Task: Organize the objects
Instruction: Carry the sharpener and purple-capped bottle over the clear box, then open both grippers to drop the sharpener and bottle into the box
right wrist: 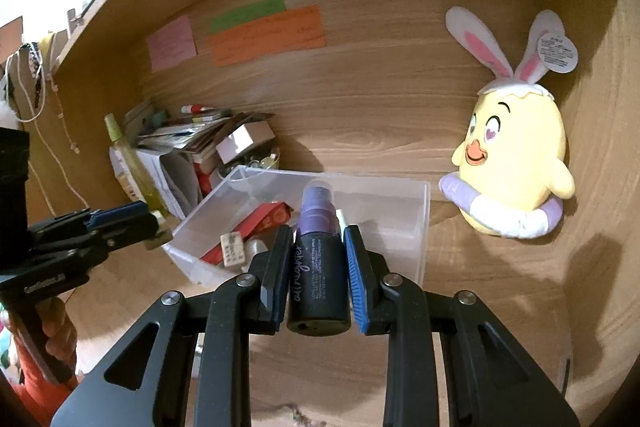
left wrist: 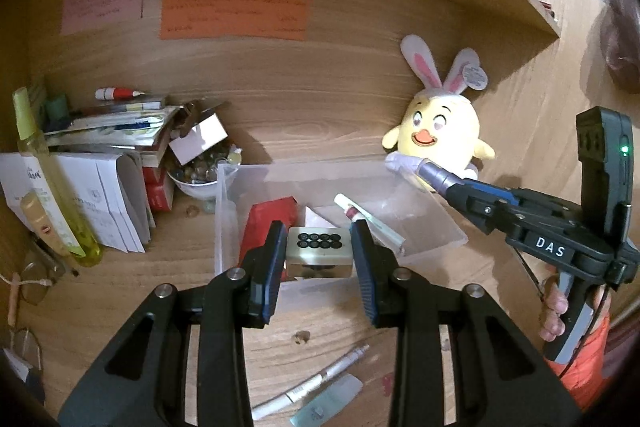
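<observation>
Over a wooden table point(left wrist: 320, 131), the left gripper point(left wrist: 319, 247) clamps its fingers point(left wrist: 272, 259) on a small pale block point(left wrist: 319, 251) with a grid of dark dots, held at the near edge of a clear plastic bin point(right wrist: 416, 211). The right gripper point(right wrist: 320, 267) grips a dark spray bottle point(right wrist: 318, 267) with a purple cap, its tip over the bin. Inside lie a red box point(right wrist: 260, 223) and a white tube point(left wrist: 372, 221). A yellow chick plush point(right wrist: 516, 171) sits far right of the bin.
</observation>
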{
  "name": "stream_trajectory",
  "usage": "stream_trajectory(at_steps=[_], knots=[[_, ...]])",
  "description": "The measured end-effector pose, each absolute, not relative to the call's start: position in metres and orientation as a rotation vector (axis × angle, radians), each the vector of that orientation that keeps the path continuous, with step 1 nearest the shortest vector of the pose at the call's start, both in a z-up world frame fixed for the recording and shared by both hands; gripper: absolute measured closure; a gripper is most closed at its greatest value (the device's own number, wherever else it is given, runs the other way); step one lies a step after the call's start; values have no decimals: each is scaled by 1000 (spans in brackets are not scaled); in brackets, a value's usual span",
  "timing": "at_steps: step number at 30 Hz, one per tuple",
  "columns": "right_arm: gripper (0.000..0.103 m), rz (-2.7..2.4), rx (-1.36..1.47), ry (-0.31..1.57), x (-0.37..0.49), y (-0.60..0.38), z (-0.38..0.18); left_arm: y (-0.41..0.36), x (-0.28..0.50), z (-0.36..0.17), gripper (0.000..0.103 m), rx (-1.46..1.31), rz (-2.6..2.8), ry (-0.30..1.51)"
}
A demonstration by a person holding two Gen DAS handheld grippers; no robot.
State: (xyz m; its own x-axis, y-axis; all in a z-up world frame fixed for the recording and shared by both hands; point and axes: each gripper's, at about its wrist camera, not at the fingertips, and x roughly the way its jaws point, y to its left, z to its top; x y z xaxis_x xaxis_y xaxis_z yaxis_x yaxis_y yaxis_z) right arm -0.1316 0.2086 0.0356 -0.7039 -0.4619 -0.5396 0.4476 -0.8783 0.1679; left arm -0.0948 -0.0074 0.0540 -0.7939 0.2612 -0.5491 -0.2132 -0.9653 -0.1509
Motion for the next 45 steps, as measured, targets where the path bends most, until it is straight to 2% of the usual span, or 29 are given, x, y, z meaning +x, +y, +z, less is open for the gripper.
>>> stream_trajectory(at_steps=[11,19,27,41,43,45], knots=[[79,-2475,841,12,-165,186,28,-18,-133,34,70,-981,2760,-155],[79,-2432,949,63,-190,169,-3,-25,-155,12,70,-1083,2735,-183],[79,-2408,1037,103,-203,162,-27,-16,-163,-2,70,-1114,2715,-114],[79,-2420,1082,172,-205,156,-35,-19,-164,-3,70,-1127,2696,-113],[76,-2421,1086,171,-204,157,-34,-18,-161,-1,70,-1119,2697,-106],[68,-2431,1080,166,-202,158,-32,-17,-157,2,70,-1111,2697,-102]])
